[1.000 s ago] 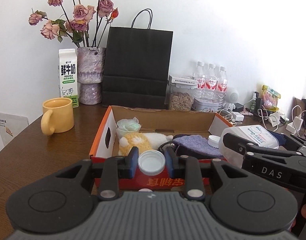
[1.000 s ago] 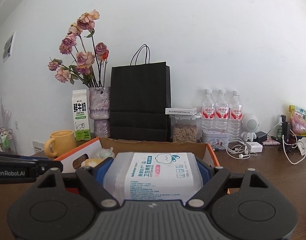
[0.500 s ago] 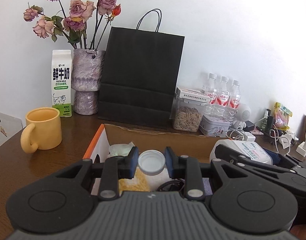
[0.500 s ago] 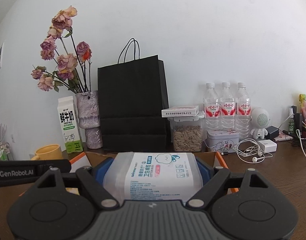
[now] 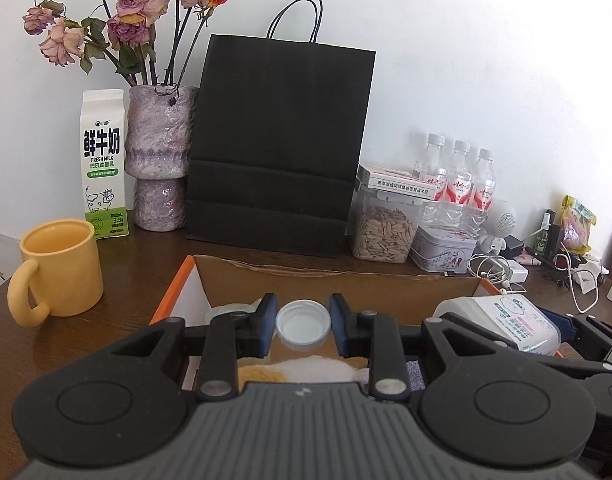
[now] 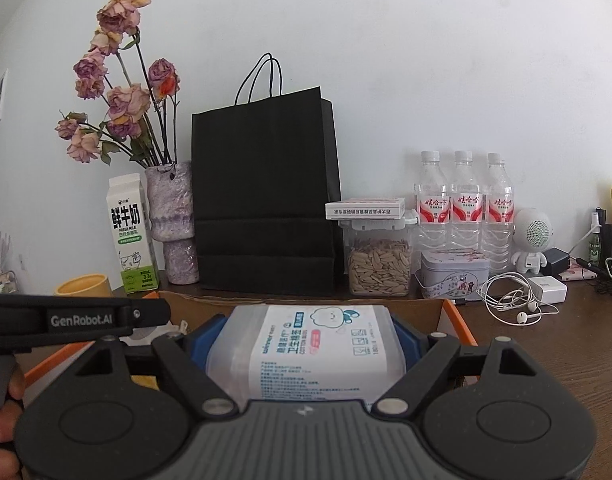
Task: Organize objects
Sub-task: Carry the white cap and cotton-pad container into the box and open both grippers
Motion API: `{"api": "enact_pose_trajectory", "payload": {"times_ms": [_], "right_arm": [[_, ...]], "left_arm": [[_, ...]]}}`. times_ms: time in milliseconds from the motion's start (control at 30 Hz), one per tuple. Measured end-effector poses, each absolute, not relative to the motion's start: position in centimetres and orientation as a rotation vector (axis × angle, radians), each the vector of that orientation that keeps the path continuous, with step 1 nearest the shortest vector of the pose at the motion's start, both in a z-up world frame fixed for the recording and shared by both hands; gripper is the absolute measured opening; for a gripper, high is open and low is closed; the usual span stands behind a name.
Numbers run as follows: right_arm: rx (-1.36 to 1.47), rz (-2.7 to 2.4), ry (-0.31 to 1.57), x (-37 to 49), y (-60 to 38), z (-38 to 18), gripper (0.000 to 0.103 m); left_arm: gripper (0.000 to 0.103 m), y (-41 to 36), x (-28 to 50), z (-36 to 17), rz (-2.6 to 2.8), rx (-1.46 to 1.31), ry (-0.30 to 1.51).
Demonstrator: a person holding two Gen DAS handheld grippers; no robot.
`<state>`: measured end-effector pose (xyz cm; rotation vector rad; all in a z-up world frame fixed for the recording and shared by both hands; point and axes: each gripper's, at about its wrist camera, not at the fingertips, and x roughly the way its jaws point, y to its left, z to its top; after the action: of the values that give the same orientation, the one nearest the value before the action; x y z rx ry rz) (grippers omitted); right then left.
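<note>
Bottle cap [image 5: 303, 323] pinched in left tongs [image 5: 302, 326], cotton-swab box [image 6: 309, 354] clamped in right tongs [image 6: 306, 356], cardboard box [image 5: 337, 280] contents mostly hidden

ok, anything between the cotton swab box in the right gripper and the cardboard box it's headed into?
Nothing visible in the way. The right gripper holds the cotton swab box above the open cardboard box. The left gripper, shut on a white cap, is alongside to the left, not underneath.

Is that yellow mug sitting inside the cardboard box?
No, the yellow mug stands on the wooden table, left of the cardboard box.
</note>
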<state>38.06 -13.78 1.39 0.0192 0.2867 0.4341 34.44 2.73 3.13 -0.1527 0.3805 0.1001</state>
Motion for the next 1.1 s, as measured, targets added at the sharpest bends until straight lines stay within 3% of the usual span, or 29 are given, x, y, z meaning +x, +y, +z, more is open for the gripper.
{"api": "enact_pose_trajectory", "payload": {"times_ms": [33, 100, 167, 233, 333, 1100], "right_arm": [[0.018, 0.429, 0.294, 38.1, -13.8, 1.3, 0.083], [0.016, 0.422, 0.318, 38.2, -13.9, 1.1, 0.084], [0.015, 0.399, 0.332, 38.1, -14.0, 0.8, 0.089], [-0.001, 0.377, 0.337, 37.9, -14.0, 0.5, 0.098], [-0.008, 0.372, 0.314, 37.5, -13.9, 0.5, 0.103], [0.029, 0.394, 0.196, 32.3, -17.9, 3.2, 0.103]], "left_arm": [[0.03, 2.7, 34.4, 3.1, 0.103, -0.151, 0.38], [0.046, 2.8, 34.2, 3.0, 0.116, -0.152, 0.374], [0.08, 2.9, 33.9, 2.9, 0.126, -0.157, 0.36], [0.103, 2.9, 33.6, 2.9, 0.144, -0.159, 0.339], [0.103, 2.9, 33.5, 2.9, 0.151, -0.16, 0.327], [0.103, 3.1, 29.2, 3.6, 0.158, -0.174, 0.241]]}}
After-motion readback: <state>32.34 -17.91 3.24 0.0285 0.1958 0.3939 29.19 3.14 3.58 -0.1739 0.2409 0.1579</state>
